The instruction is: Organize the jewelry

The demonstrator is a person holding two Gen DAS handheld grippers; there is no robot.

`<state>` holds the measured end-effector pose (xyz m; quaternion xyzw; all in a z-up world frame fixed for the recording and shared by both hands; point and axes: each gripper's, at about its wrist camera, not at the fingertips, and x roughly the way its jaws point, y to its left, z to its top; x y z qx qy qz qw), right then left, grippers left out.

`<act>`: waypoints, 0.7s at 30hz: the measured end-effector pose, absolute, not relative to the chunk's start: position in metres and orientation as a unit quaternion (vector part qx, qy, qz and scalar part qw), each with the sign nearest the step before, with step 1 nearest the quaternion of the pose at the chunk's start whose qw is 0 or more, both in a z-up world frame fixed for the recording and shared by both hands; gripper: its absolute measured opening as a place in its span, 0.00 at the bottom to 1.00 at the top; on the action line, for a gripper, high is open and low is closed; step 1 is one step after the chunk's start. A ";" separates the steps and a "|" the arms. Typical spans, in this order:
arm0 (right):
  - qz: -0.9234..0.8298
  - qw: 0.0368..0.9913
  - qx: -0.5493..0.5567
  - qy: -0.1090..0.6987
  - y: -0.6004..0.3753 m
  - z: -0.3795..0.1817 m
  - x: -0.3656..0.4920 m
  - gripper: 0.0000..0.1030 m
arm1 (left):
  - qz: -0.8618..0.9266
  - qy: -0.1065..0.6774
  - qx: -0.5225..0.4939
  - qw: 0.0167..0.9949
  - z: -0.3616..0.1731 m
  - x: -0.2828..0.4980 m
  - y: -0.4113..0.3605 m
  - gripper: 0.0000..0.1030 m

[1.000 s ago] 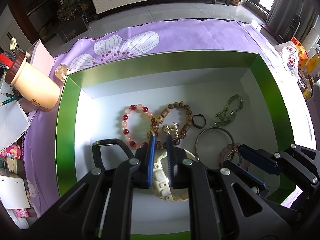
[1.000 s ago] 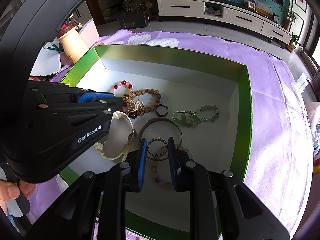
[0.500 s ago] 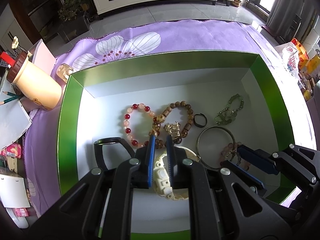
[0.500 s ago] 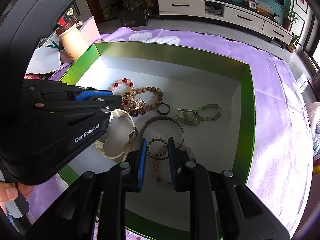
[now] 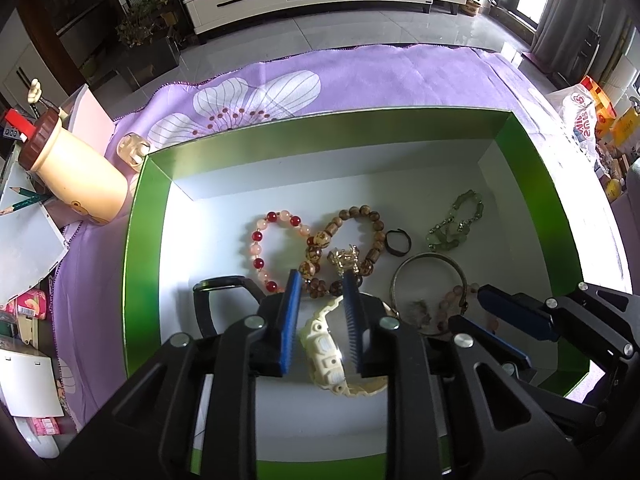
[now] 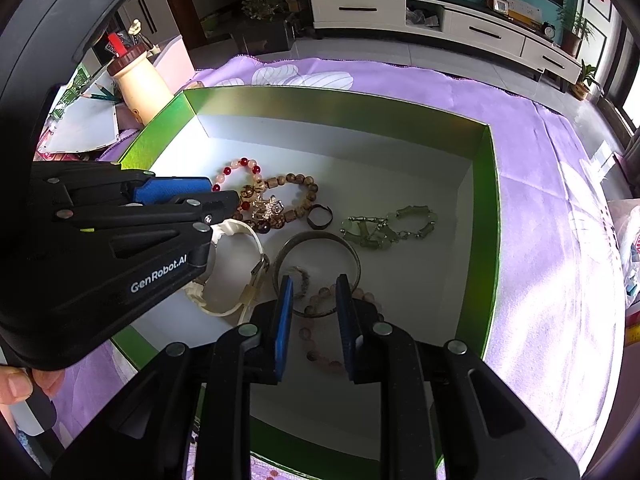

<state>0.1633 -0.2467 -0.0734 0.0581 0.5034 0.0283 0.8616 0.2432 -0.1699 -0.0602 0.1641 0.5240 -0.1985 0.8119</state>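
Note:
A green box (image 5: pixel 136 240) with a white floor holds the jewelry. My left gripper (image 5: pixel 320 280) points down into it, its jaws opening, and the cream watch (image 5: pixel 324 352) lies loose between the pads. To its right, my right gripper (image 6: pixel 312 284) stands open over a pink bead bracelet (image 6: pixel 308 334) and the near rim of a silver bangle (image 6: pixel 320 236). A small dark ring (image 6: pixel 300 280) inside the bangle shows as a blur. Farther back lie a red-and-pink bracelet (image 5: pixel 256 236), a wooden bead bracelet (image 5: pixel 372 216), a gold charm (image 5: pixel 346 258) and a green stone bracelet (image 5: pixel 456 232).
A black band (image 5: pixel 208 292) lies left of the left gripper, and a dark finger ring (image 5: pixel 398 242) sits mid-box. The box stands on a purple flowered cloth (image 5: pixel 360 76). A cream jar (image 5: pixel 68 176), pencils and papers crowd the left. Snack bags (image 5: pixel 584 120) sit at the right.
The left jaws have spread apart and let go of the cream watch strap. The small ring inside the bangle, sharp before, is now blurred. Neither hand has shifted.

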 end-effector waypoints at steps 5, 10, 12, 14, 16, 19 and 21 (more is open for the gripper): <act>0.026 0.862 0.060 0.503 -0.248 -0.071 0.161 0.21 | -0.198 0.521 0.165 0.814 -0.057 0.241 -0.168 0.29; 0.023 0.866 0.059 0.496 -0.248 -0.063 0.154 0.29 | -0.196 0.516 0.161 0.818 -0.050 0.237 -0.163 0.49; 0.017 0.869 0.061 0.491 -0.247 -0.059 0.149 0.44 | -0.194 0.509 0.157 0.824 -0.043 0.233 -0.159 0.64; 0.005 0.872 0.059 0.486 -0.248 -0.054 0.144 0.60 | -0.192 0.501 0.156 0.829 -0.036 0.229 -0.155 0.70; -0.004 0.873 0.058 0.484 -0.250 -0.051 0.141 0.73 | -0.190 0.497 0.154 0.833 -0.030 0.226 -0.152 0.82; -0.017 0.869 0.065 0.489 -0.256 -0.046 0.139 0.87 | -0.184 0.497 0.144 0.836 -0.023 0.224 -0.145 0.88; -0.011 0.867 0.074 0.492 -0.257 -0.043 0.138 0.92 | -0.181 0.502 0.135 0.835 -0.020 0.224 -0.139 0.90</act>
